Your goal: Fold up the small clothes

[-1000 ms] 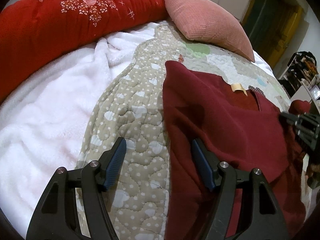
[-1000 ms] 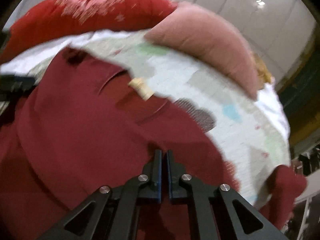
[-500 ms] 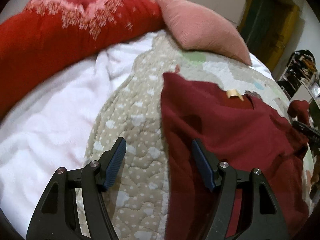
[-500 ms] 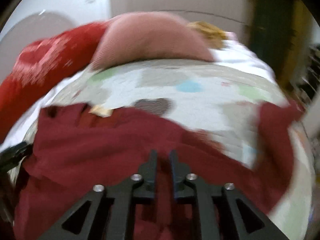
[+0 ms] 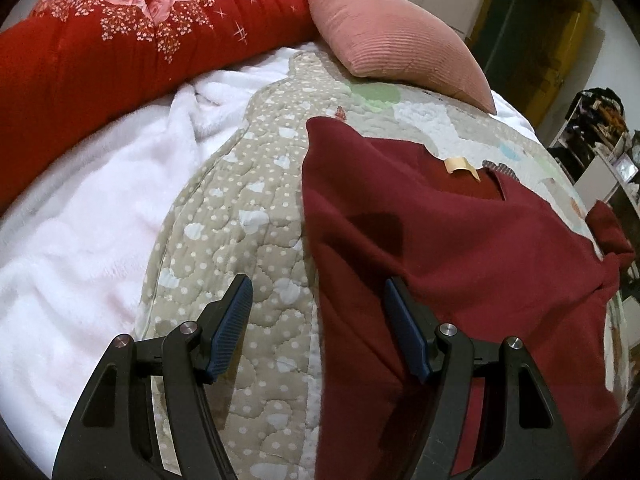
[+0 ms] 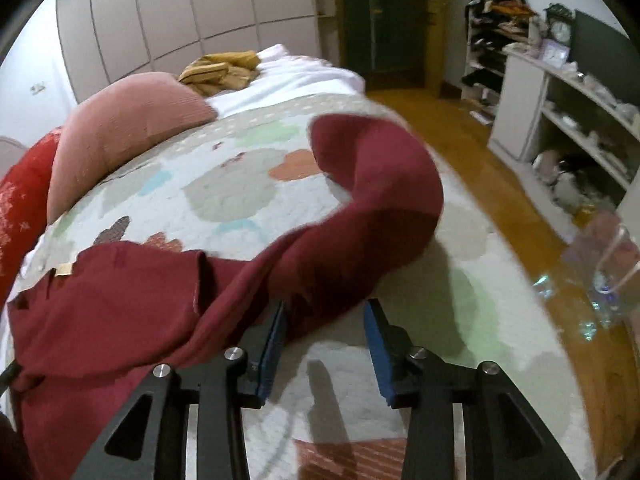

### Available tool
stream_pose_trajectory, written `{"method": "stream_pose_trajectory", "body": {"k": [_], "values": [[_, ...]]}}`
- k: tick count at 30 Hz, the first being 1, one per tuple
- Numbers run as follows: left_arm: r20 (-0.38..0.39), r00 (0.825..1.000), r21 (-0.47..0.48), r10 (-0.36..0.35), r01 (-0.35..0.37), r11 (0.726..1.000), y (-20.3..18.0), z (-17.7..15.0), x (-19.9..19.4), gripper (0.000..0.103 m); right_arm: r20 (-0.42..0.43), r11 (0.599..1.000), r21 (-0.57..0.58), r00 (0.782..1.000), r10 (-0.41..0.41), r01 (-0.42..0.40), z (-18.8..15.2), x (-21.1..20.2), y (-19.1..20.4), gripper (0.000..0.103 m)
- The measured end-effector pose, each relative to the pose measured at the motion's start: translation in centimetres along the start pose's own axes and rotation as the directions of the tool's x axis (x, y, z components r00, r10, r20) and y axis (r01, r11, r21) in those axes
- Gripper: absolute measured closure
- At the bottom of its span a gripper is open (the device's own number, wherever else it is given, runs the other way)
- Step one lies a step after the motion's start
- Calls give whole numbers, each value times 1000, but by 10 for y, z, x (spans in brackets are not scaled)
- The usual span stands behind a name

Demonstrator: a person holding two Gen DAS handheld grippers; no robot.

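A dark red sweater point(image 5: 460, 248) lies on the quilted bed cover point(image 5: 240, 216), neck label up. My left gripper point(image 5: 318, 300) is open and empty, straddling the sweater's left edge. In the right wrist view the sweater point(image 6: 132, 320) has its right sleeve point(image 6: 384, 196) stretched out and curled toward the bed's edge. My right gripper point(image 6: 326, 316) is open, its jaws on either side of the sleeve's lower edge, gripping nothing.
A red floral duvet point(image 5: 100, 40) and a pink pillow point(image 5: 392, 36) lie at the head of the bed, with a white fleece blanket point(image 5: 80, 220) at left. A yellow garment point(image 6: 220, 72) lies farther off. White shelves point(image 6: 568, 120) stand across the wooden floor point(image 6: 500, 184).
My right gripper was shut on the sweater, swung right and has opened, letting the cloth go. It has left the left wrist view. The left gripper has barely moved.
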State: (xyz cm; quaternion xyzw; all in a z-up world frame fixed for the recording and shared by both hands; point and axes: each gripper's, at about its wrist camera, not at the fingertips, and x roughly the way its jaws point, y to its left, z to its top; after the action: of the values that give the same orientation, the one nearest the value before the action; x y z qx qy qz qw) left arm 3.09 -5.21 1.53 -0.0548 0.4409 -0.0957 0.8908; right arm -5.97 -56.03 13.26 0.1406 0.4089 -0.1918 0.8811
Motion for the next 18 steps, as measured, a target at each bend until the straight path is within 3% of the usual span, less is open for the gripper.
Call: {"method": "stream_pose_trajectory", "body": {"k": [3, 8, 13, 15, 18], "values": [[-1, 1000, -2, -2, 2, 1000, 0, 0, 0, 34, 62, 999, 37, 998, 20, -22, 5, -18, -9, 66], [0, 1000, -1, 0, 0, 1000, -1, -1, 0, 35, 147, 991, 129, 989, 1, -20, 22, -32, -25, 53], [0, 1000, 0, 1, -1, 1000, -1, -1, 0, 34, 85, 985, 148, 993, 82, -94, 41, -8, -23, 53], [-1, 1000, 1, 2, -2, 1000, -2, -1, 0, 34, 90, 986, 95, 987, 130, -139, 42, -6, -6, 53], [0, 1000, 0, 0, 0, 1000, -1, -1, 0, 34, 82, 995, 19, 992, 95, -96, 47, 5, 12, 53]]}}
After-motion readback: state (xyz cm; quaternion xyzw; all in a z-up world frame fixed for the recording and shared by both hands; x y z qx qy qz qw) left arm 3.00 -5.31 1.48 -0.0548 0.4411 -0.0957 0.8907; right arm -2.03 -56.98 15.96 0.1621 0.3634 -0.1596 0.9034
